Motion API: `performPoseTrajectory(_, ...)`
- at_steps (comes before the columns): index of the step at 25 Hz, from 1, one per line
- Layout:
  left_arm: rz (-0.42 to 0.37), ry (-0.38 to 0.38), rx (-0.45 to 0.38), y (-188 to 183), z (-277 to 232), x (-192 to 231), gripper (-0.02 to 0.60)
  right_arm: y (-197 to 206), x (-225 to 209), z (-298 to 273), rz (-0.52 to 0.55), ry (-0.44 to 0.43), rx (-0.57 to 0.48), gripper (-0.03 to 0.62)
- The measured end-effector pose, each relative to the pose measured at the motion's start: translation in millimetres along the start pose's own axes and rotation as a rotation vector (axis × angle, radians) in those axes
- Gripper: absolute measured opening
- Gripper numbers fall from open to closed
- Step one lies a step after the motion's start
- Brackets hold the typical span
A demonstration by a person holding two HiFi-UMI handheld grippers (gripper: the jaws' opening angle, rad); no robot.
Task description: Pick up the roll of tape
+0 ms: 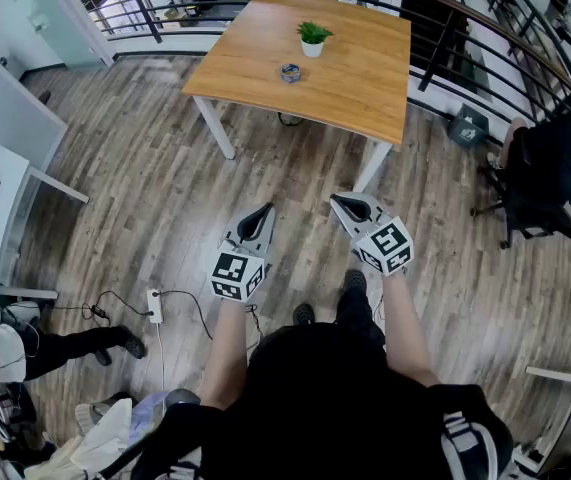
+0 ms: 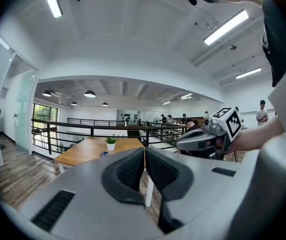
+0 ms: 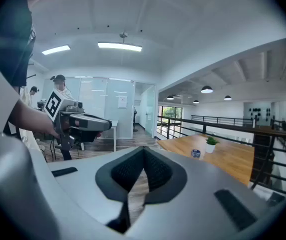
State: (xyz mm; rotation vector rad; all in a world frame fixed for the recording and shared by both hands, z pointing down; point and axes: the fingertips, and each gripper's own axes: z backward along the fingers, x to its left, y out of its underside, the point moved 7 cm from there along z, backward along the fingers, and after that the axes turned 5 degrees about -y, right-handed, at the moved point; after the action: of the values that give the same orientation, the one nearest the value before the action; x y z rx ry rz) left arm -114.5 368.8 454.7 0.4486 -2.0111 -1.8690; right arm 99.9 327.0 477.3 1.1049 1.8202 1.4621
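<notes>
**Well Back From the Table, Both Grippers Closed on Nothing**

Right now we stand on the wood-plank floor (image 1: 145,168), some way off from the wooden table (image 1: 365,88), with a gripper in each hand held out in front of us. Our left gripper (image 1: 265,210) has its jaws pressed together. In the left gripper view the dark pads meet along a thin seam, and nothing sits between them. Our right gripper (image 1: 337,200) is the same: jaws closed tip to tip, nothing held. The two sit side by side, near each other but apart, and each gripper's view shows the other off to one side with its marker cube.

The roll of tape (image 1: 290,72) lies on the tabletop, in the left half of the table as we look at it. It is just in front of a small green plant in a white pot (image 1: 313,38), close to the pot but not touching it. The tape is well apart from either gripper, with open floor between.

A black metal railing (image 1: 465,28) curves round the far and right sides of the table. At the far right a person in dark clothing (image 1: 555,158) sits on an office chair. A white power strip (image 1: 154,305) with its cable lies on the floor to our left.
</notes>
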Motion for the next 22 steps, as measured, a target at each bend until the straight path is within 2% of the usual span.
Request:
performPoseTrajectory(9, -0.001, 0.039, -0.030, -14, 6, -10, 0.025, 3, 12, 7, 0.007, 0.017, 0.002, 0.008)
performPoseTrajectory(13, 0.012, 0.034, -0.040, -14, 8, -10, 0.025, -1, 15, 9, 0.014, 0.015, -0.004, 0.008)
performPoseTrajectory(22, 0.005, 0.042, -0.019, -13, 5, -16, 0.025, 7, 17, 10, 0.001, 0.009, -0.002, 0.008)
